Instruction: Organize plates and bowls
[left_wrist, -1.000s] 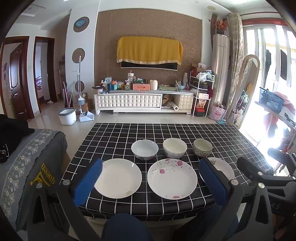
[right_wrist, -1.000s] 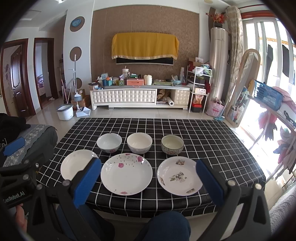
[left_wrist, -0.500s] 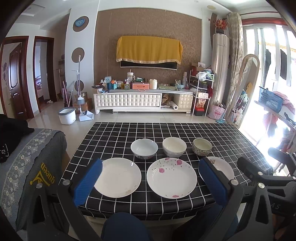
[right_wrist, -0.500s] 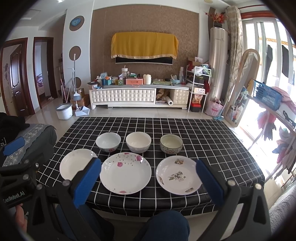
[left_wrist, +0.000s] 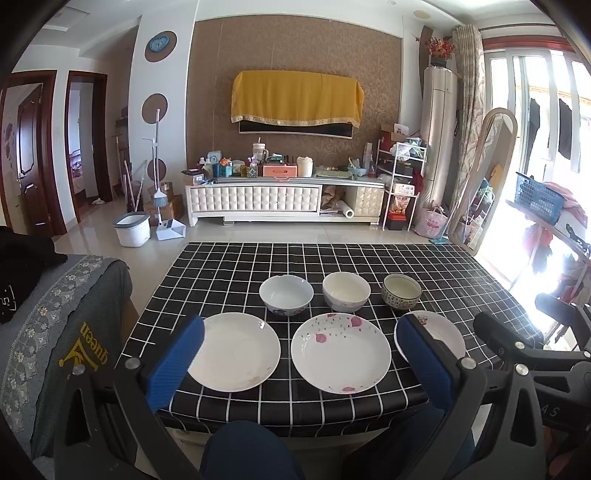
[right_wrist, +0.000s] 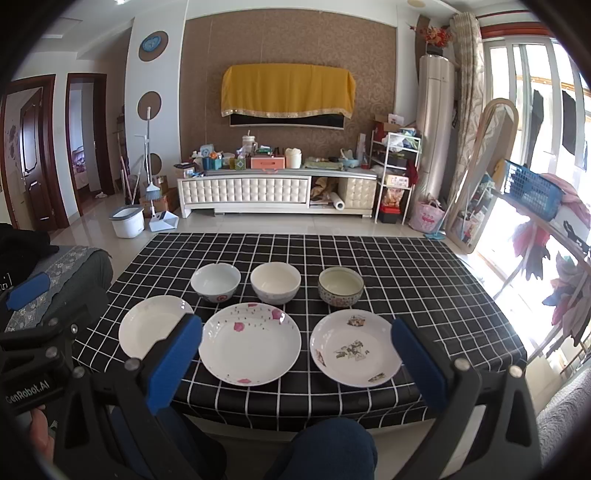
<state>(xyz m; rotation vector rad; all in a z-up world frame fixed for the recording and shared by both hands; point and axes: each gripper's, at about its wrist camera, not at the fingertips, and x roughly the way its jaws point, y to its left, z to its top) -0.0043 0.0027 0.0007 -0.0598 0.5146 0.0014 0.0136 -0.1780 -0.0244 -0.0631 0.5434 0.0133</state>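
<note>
Plates (left_wrist: 341, 352) beyond spread left claw (left_wrist: 299, 360)

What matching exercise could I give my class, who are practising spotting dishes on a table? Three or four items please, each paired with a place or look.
Column one:
1. plain white plate
2. pink-flowered plate
3. patterned bowl
4. left gripper

Column two:
A. back row, right end
B. front row, middle
C. open, holding nothing
D. front row, left end

Pairs: 1-D, 2-B, 3-A, 4-C
</note>
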